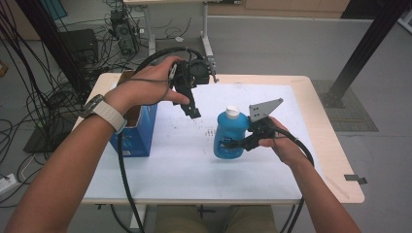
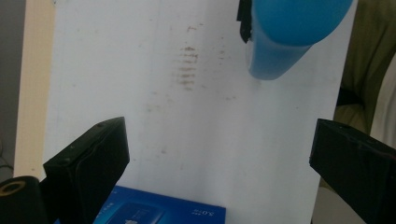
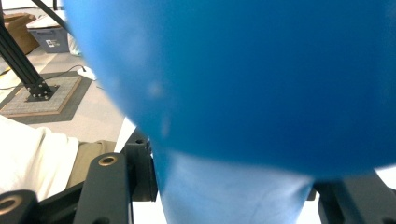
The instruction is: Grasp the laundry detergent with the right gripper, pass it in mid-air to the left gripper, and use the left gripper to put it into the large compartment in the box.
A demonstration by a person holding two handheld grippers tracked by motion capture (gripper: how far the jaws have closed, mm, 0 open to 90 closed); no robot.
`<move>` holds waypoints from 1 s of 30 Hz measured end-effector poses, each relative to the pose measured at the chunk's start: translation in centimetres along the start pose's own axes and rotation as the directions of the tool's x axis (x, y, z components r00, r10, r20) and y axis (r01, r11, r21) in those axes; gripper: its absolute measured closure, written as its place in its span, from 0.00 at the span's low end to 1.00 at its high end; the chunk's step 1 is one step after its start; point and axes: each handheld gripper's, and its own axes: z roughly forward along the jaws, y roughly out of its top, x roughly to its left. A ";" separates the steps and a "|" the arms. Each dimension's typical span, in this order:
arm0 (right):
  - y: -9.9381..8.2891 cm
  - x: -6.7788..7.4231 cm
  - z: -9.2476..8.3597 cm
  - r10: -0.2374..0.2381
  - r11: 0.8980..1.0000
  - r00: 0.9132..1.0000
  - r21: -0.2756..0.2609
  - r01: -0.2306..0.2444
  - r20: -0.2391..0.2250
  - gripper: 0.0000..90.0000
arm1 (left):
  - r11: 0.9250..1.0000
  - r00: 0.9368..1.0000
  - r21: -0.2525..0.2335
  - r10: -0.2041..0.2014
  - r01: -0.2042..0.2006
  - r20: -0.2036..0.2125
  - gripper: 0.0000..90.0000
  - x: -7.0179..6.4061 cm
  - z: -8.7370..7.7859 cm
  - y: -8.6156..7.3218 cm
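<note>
I see R claw (image 1: 236, 143) pinching blue bottle (image 1: 228, 136) low on body, held above tabletop (image 1: 184, 165) centre. L claw (image 1: 187, 99) spread, up-left of bottle. Risk: bottle pivots, slips, grip under wt.

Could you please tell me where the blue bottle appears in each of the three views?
High view: the blue bottle stands centre-right on the table, clamped by the right tongs.
Left gripper view: its blue body fills the top right corner.
Right gripper view: close up, it covers most of the frame.
Shared landmark: the white table, also behind the bottle in the left gripper view.
</note>
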 end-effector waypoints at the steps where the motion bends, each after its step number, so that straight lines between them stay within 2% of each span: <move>1: 0.1 0.0 0.0 -0.003 1.000 1.000 0.003 0.003 0.000 0.47 | 1.000 1.000 0.000 -0.001 0.001 0.004 0.06 -0.1 0.0 0.1; 9: 0.9 0.0 0.0 -0.012 1.000 1.000 0.015 0.012 0.000 0.47 | 1.000 0.999 -0.005 0.013 -0.013 0.042 0.06 -0.8 0.2 1.0; 11: 1.0 -0.1 0.0 -0.018 1.000 1.000 0.021 0.018 0.000 0.47 | 1.000 0.999 -0.017 0.006 -0.006 0.049 0.06 -0.9 0.2 1.1; 21: 1.4 -0.2 0.5 -0.021 0.999 1.000 0.044 0.021 -0.009 0.47 | 1.000 0.996 -0.017 0.025 -0.023 0.090 0.06 -1.1 0.8 1.8; 30: 1.7 -0.4 1.0 -0.021 0.998 1.000 0.050 0.022 -0.020 0.47 | 0.999 0.994 -0.025 0.034 -0.031 0.106 0.06 -1.4 0.9 2.3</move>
